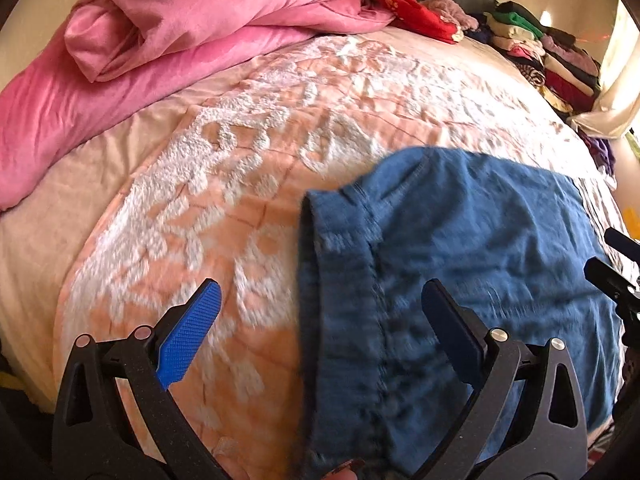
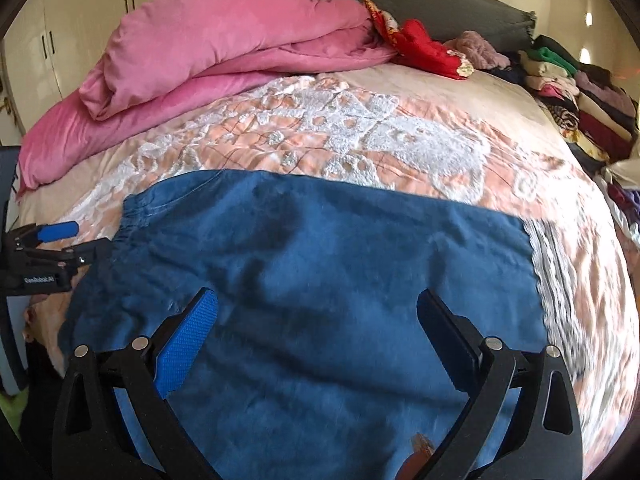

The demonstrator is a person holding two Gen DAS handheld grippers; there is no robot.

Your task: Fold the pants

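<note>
The blue pants (image 2: 312, 280) lie folded flat on the peach and white bedspread (image 2: 360, 136), elastic waistband at the left. In the left wrist view the pants (image 1: 460, 280) fill the lower right, waistband edge toward the middle. My left gripper (image 1: 320, 300) is open and empty, straddling the waistband edge above the cloth; it also shows at the left edge of the right wrist view (image 2: 76, 240). My right gripper (image 2: 318, 308) is open and empty over the middle of the pants; a part of it shows at the right edge of the left wrist view (image 1: 616, 272).
A pink duvet (image 2: 208, 60) is heaped at the far left of the bed. Red cloth (image 2: 424, 48) and a stack of folded clothes (image 2: 572, 92) lie along the far right. A grey headboard (image 2: 440, 4) and white wardrobe doors (image 2: 80, 20) stand behind.
</note>
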